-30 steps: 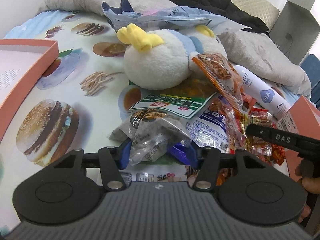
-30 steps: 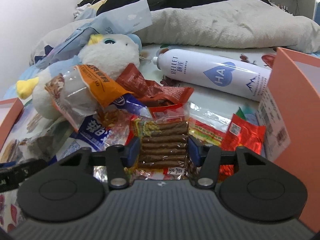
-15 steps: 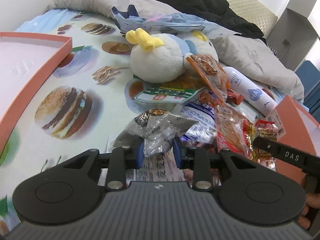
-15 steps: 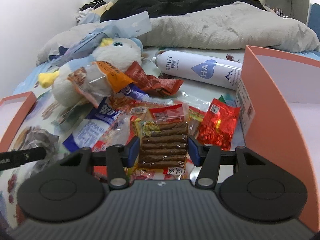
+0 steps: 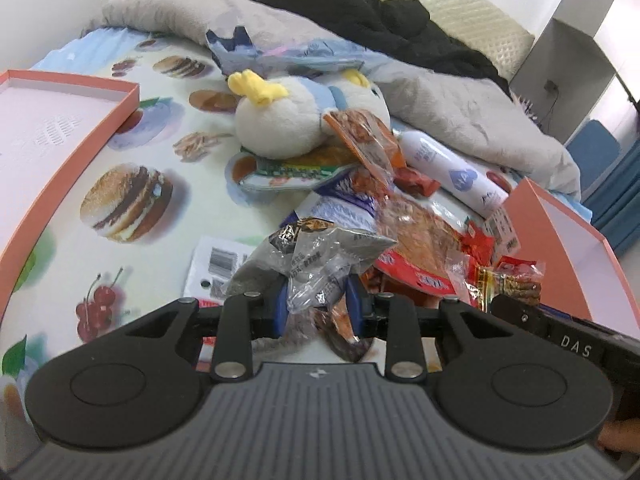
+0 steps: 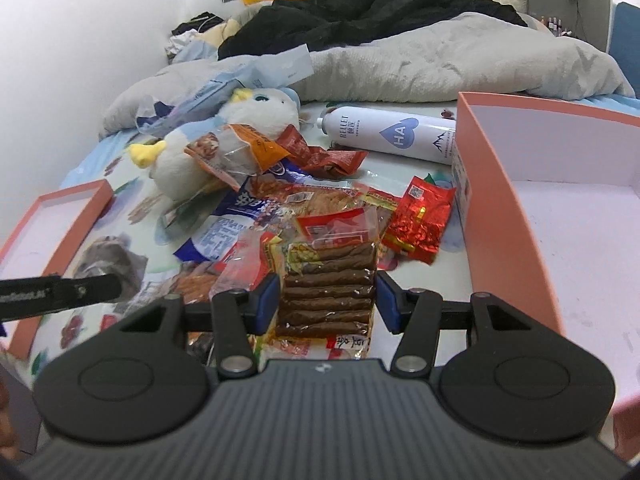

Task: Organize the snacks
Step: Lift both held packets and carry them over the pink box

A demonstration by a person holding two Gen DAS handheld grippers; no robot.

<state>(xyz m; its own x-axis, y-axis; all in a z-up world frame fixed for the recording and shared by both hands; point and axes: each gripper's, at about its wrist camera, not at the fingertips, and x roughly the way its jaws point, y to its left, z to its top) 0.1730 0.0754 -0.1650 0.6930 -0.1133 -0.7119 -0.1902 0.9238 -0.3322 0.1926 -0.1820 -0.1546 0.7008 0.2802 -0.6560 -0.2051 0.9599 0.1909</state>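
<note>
Left gripper [image 5: 316, 304] clamped on grey crinkled snack bag [image 5: 316, 256] at lower centre, right gripper [image 6: 326, 300] gripping brown stick-biscuit pack [image 6: 328, 280] at centre

A plush bird [image 5: 276, 124] lies mid-frame, a white spray can [image 6: 394, 136] right of it (grey blanket [image 6: 440, 60] behind).

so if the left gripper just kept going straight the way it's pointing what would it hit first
Probably the snack pile: beyond the grey packet clamped in the left gripper lies the blue-and-white bag, then the plush toy. Depth is hard to judge here.
</note>
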